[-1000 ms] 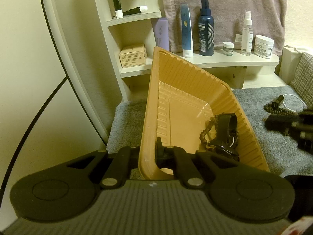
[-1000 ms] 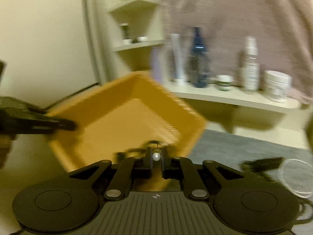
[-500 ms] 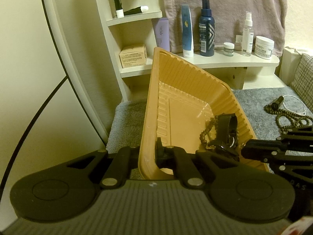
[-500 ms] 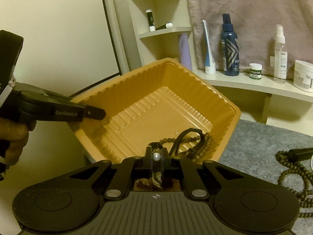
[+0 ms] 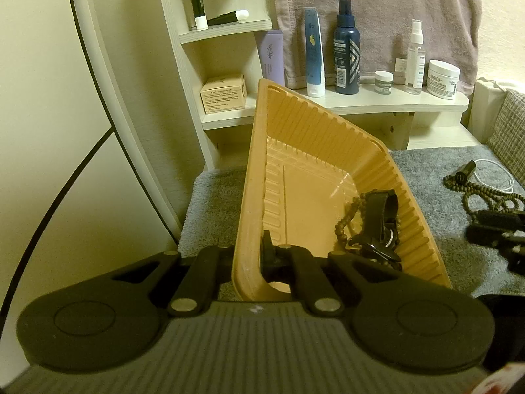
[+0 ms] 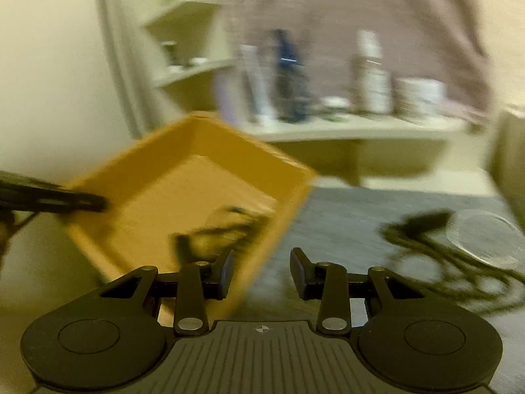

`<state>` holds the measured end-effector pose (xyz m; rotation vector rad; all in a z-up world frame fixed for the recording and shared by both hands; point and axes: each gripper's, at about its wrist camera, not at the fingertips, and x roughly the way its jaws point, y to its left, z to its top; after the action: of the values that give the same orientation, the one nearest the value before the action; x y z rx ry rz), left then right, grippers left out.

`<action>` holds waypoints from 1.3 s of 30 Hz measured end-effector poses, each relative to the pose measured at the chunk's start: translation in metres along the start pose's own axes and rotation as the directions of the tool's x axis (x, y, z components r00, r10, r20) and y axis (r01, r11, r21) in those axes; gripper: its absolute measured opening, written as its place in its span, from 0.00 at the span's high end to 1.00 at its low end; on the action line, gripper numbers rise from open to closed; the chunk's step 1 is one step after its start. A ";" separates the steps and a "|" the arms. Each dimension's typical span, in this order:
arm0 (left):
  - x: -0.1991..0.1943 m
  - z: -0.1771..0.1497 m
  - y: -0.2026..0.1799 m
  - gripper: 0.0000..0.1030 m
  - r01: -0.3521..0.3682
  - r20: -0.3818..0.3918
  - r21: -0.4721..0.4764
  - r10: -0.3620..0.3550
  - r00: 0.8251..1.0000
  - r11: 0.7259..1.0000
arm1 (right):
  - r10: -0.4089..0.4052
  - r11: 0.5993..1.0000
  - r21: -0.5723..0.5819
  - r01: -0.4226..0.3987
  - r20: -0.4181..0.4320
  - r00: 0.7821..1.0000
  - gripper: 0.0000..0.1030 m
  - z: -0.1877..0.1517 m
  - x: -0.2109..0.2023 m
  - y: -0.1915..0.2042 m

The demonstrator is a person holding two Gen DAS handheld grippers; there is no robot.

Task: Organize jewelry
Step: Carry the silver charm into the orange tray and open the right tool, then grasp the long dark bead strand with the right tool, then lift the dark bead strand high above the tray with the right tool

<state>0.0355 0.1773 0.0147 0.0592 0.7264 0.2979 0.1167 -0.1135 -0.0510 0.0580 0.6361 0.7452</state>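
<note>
My left gripper [image 5: 252, 256] is shut on the near wall of a ribbed orange tray [image 5: 256, 164], which it holds tilted above a grey mat [image 5: 213, 203]. A black strap piece [image 5: 380, 220] and a brown bead bracelet [image 5: 344, 226] lie in the tray's low corner. My right gripper [image 6: 262, 272] hangs over the tray's right edge [image 6: 295, 190] and the mat; its jaws are opening with nothing between them. In the left wrist view it shows at the right edge [image 5: 474, 225]. The right wrist view is blurred.
A long brown bead necklace [image 5: 485, 197] with a black clasp and a thin white cord [image 5: 498, 177] lie on the mat at right. A shelf [image 5: 361, 105] behind holds bottles and jars under a hanging towel. A curved white frame [image 5: 108, 98] stands at left.
My right gripper has pulled away from above the tray toward the right, and its jaws have parted; the small pearl piece it pinched is gone from between them. The left gripper and tray stayed still.
</note>
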 end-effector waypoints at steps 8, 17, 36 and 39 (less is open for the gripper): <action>0.000 0.000 0.000 0.96 -0.003 -0.001 0.003 0.003 1.000 1.000 | -0.204 0.976 0.071 0.207 -0.050 0.978 0.63 -0.013 -0.009 -0.068; 0.000 0.000 -0.002 0.96 -0.003 0.000 0.007 0.003 1.000 1.000 | -0.261 0.958 -0.155 0.241 -0.119 0.958 0.73 -0.020 0.015 -0.059; 0.000 0.000 -0.001 0.96 0.000 0.001 0.004 0.000 1.000 1.000 | -0.209 0.954 -0.221 0.204 0.002 0.978 0.94 0.054 -0.052 -0.060; 0.000 0.000 -0.001 0.96 0.000 0.000 0.004 0.000 1.000 1.000 | -0.209 0.949 -0.227 0.221 0.075 0.975 0.94 0.085 -0.079 -0.060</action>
<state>0.0360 0.1763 0.0143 0.0630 0.7265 0.2966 0.1569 -0.1943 0.0430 -0.2067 0.4941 0.6004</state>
